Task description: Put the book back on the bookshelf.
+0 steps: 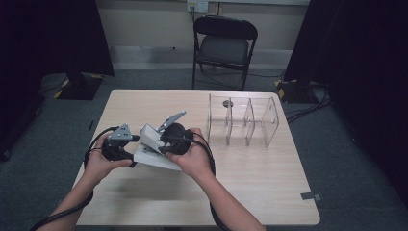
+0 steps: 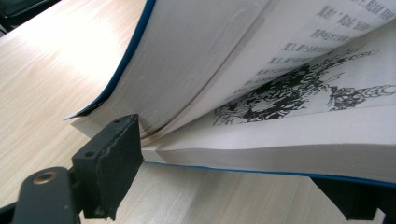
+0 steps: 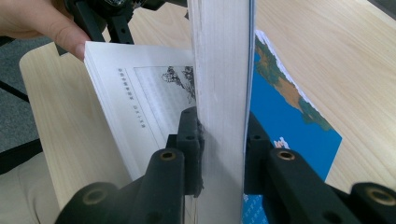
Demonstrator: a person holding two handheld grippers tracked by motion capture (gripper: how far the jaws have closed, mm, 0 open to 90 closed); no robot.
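— Left of the clear divider rack [image 1: 243, 120], what is the person holding?

— An open book [image 1: 153, 147], low over the table [image 1: 260, 183], well apart from the rack. The right gripper [image 1: 166, 139] pinches a thick block of pages together with the blue cover, and this block stands upright. The left gripper [image 1: 126, 144] is on the side away from the rack; its jaws stand around the lower block, near the spine.

— Is the left one pressing?

— It seems to clamp it, but I cannot tell surely. The spine runs between both grippers, so I think the next turning of pages depends on the right one.
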